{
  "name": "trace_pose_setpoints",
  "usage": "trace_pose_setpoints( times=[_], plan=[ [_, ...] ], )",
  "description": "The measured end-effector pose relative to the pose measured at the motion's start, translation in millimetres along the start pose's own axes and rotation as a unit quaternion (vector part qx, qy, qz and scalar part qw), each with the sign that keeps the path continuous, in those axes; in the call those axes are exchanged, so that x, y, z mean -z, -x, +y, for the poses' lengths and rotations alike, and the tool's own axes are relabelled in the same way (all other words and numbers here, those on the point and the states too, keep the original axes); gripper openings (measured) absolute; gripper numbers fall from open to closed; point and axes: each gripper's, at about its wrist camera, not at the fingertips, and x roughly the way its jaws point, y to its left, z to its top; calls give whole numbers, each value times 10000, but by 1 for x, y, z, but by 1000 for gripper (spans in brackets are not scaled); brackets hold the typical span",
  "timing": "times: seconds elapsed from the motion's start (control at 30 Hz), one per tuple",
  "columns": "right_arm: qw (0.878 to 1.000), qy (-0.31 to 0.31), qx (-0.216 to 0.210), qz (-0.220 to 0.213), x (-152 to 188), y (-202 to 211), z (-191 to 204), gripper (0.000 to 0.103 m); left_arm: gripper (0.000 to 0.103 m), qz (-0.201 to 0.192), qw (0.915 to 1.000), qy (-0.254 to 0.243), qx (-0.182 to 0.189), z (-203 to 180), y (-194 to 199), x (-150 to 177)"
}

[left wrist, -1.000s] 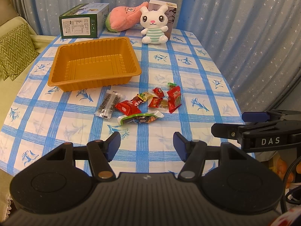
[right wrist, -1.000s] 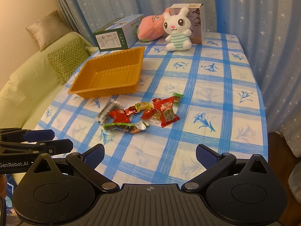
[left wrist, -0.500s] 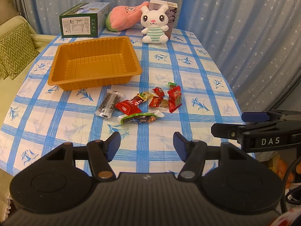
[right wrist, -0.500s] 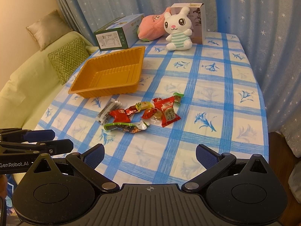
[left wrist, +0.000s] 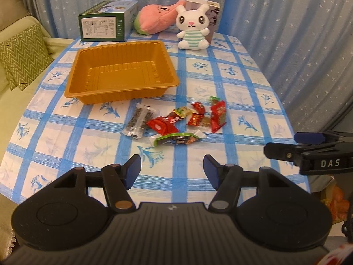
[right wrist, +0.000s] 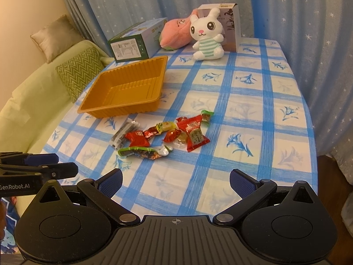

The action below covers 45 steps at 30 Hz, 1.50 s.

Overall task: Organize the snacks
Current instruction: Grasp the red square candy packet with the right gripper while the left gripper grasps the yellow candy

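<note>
Since the earlier frames almost nothing has moved: the snacks lie in the same places and both grippers hang at the same near edge of the table, only the right wrist view has shifted very little.

The snacks (left wrist: pixel 183 121) lie in a loose cluster on the checked tablecloth (left wrist: pixel 231 88), just in front of the orange tray (left wrist: pixel 121 75) and a little to its right. Nearest to the tray's front wall is the dark clear-wrapped bar (left wrist: pixel 139 122). Beside it lies a red packet (left wrist: pixel 162 125), then small red candies (left wrist: pixel 195 119), and farthest from the tray the tall red packet (left wrist: pixel 218 114). The green-edged long packet (left wrist: pixel 176 138) lies on the near side of the cluster, away from the tray. The tray holds nothing.

The left gripper (left wrist: pixel 172 170) is above the table edge, well apart from the snacks, fingers spread wide with nothing between them. The right gripper (right wrist: pixel 175 181) is also wide apart and holds nothing, equally far from the cluster.

Behind the tray stand a green box (left wrist: pixel 106 22), a pink plush (left wrist: pixel 154 19) and a white rabbit toy (left wrist: pixel 194 28) against a brown box (right wrist: pixel 229 24).
</note>
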Motion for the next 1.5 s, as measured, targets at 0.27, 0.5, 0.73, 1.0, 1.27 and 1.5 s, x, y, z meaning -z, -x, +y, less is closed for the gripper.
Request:
trace_pose_setpoints(
  times=[0.27, 0.5, 0.73, 1.0, 1.27, 1.5],
  plan=[
    [9996, 72, -22, -282, 3, -20, -21, 103, 60, -127, 9992, 131, -351, 23, -9, -3],
    [9976, 297, -39, -629, 1, -39, -35, 94, 60, -161, 9986, 224, -455, 40, -21, -5],
    [9954, 685, -156, -649, -2, -72, -40, 75, 60, -154, 9985, 233, -461, 48, -37, -8],
    [9943, 881, -194, -575, -8, -108, -43, 60, 60, -66, 9987, 229, -453, 52, -56, -13],
    [9926, 1102, -104, -493, -15, -138, -41, 54, 59, 11, 9989, 214, -419, 56, -70, -20],
    [9915, 1212, -126, -464, -20, -154, -40, 52, 55, 86, 9994, 122, -299, 54, -81, -27]
  ],
)
